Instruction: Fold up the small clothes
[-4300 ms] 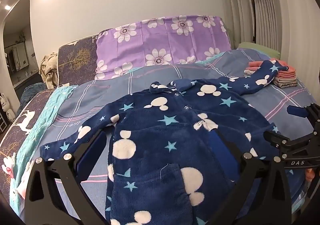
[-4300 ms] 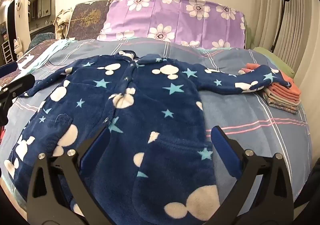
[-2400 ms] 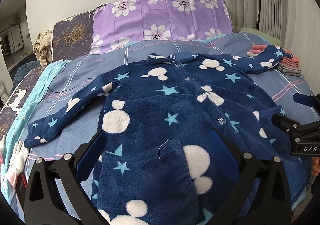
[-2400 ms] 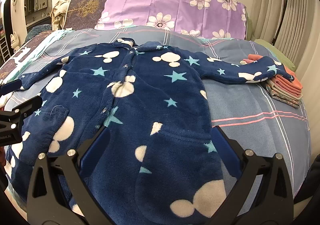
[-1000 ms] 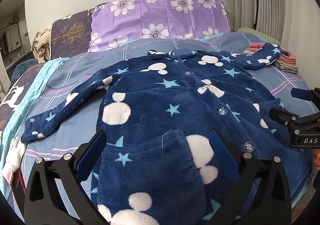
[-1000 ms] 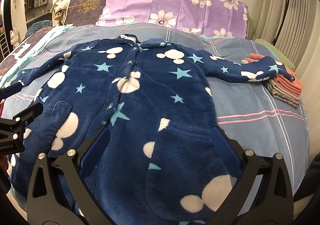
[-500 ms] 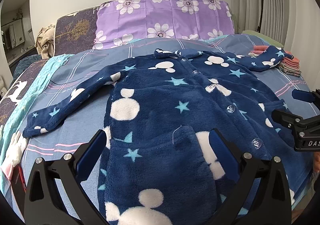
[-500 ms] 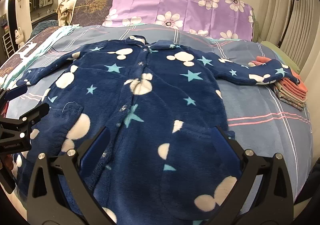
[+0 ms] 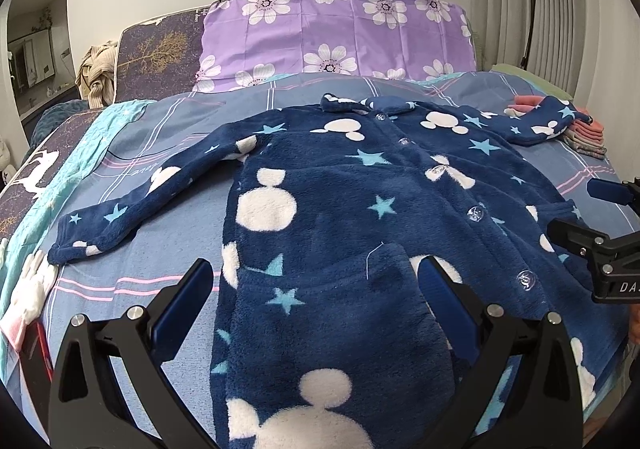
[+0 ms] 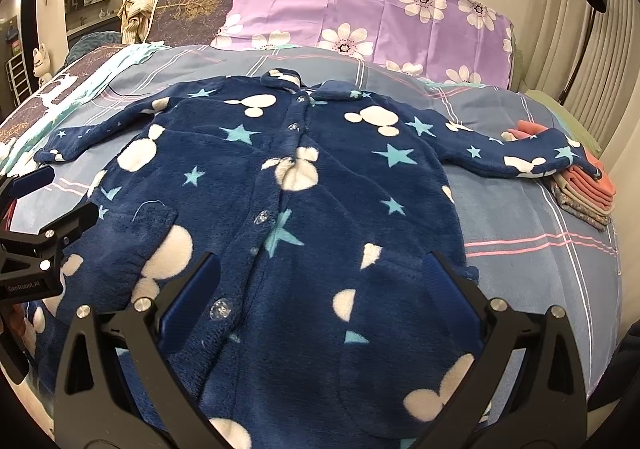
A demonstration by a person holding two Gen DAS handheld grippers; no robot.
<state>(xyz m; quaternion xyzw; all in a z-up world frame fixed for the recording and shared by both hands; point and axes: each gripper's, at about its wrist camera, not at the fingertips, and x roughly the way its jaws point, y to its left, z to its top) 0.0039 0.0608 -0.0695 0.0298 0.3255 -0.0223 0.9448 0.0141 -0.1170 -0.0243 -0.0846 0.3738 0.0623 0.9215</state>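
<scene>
Each hand-held gripper, left (image 9: 314, 303) and right (image 10: 316, 297), has black angular arms with triangular cut-outs, silver screws and blue finger pads (image 9: 182, 307).

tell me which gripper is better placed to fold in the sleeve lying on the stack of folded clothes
Right. The right gripper is open over the robe's half nearest that sleeve; the left gripper is over the opposite half, farther from the stack.

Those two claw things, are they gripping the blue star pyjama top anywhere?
No. The left gripper and right gripper are both open above the pyjama top, holding nothing.
</scene>
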